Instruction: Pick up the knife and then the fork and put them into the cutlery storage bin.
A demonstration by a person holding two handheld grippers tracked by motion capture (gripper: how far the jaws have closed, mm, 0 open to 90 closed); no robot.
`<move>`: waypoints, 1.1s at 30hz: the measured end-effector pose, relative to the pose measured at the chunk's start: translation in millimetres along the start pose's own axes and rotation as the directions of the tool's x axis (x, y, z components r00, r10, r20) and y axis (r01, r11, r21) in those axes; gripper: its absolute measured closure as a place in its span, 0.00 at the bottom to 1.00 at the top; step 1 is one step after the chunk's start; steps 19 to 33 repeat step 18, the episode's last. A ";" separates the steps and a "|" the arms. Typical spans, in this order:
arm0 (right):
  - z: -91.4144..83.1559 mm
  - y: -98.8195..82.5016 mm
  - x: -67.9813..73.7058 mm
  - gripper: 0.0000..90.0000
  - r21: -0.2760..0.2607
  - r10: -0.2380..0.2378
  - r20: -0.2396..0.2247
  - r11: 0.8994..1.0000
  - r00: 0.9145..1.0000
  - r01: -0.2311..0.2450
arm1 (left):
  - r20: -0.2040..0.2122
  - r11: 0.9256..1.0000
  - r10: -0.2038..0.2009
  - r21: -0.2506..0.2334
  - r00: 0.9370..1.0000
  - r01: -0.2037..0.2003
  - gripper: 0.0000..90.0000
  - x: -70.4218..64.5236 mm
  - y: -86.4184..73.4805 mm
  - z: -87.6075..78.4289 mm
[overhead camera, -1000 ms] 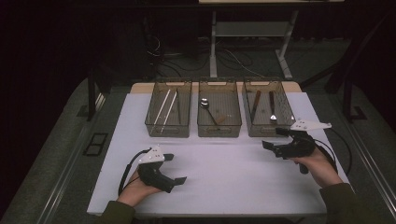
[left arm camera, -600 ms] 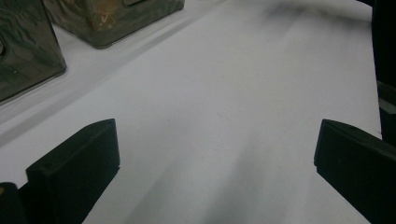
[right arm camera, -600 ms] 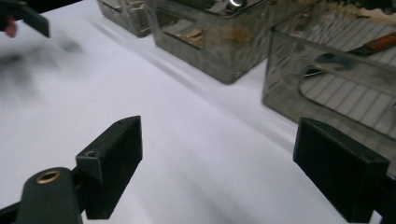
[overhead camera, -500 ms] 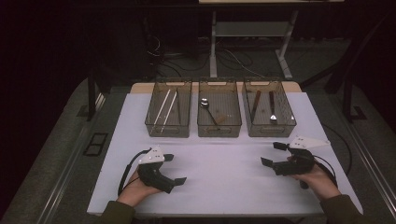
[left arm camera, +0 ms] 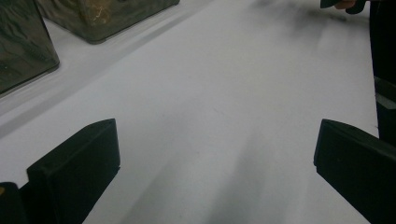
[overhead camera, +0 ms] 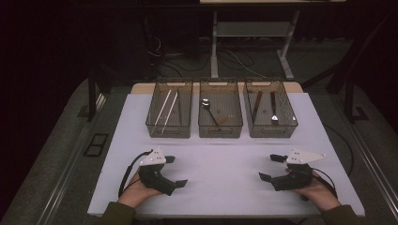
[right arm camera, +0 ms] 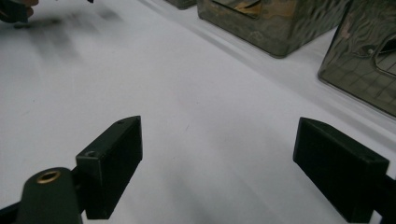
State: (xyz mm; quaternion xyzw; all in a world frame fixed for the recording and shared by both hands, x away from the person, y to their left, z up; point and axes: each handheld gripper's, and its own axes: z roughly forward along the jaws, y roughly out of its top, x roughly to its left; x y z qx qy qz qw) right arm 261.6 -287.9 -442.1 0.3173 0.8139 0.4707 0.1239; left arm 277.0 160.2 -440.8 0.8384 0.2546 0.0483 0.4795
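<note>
On the near half of the white table [overhead camera: 225, 154] your two grippers rest low, well apart from each other, each pointing inward across bare surface. Your left gripper [overhead camera: 174, 171] has its jaws spread wide with nothing between them, and your right gripper [overhead camera: 272, 168] likewise stands wide apart and empty. The nearest work lies ahead: three clear bins in a row at the far side, the left bin [overhead camera: 169, 115] with pale sticks, the middle bin [overhead camera: 220, 112] with a spoon [overhead camera: 210, 110], the right bin [overhead camera: 270, 113] with two dark-handled utensils [overhead camera: 274, 108].

As I judge it, you are at a resting pose between picks. For a clean next reach, keep the jaws as wide as they are, lift before you travel so the pads do not drag on the table, and come over a bin's rim from above. Line the jaws across the utensil's handle, not along it, and settle low before closing.
</note>
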 end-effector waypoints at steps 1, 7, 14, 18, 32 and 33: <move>-0.4 -1.0 0.8 0.17 0.000 -0.003 0.001 1.000 1.000 0.003 | -0.001 1.000 0.000 -0.001 1.000 0.000 0.00 -0.4 -0.1 0.1; -0.6 -5.8 4.0 0.17 0.015 -0.010 -0.011 1.000 1.000 0.010 | -0.002 1.000 0.002 0.003 1.000 -0.002 0.00 -1.5 -0.6 -0.8; 0.7 -6.2 3.9 0.17 0.026 -0.016 -0.009 1.000 1.000 0.016 | -0.003 1.000 0.002 0.004 1.000 -0.002 0.00 -1.7 -0.8 -0.7; 0.5 -5.4 4.0 0.17 0.020 -0.019 -0.010 1.000 1.000 0.019 | -0.004 1.000 0.003 0.005 1.000 -0.003 0.00 -1.5 -0.8 -0.7; 0.5 -5.4 4.0 0.17 0.020 -0.019 -0.010 1.000 1.000 0.019 | -0.004 1.000 0.003 0.005 1.000 -0.003 0.00 -1.5 -0.8 -0.7; 0.5 -5.4 4.0 0.17 0.020 -0.019 -0.010 1.000 1.000 0.019 | -0.004 1.000 0.003 0.005 1.000 -0.003 0.00 -1.5 -0.8 -0.7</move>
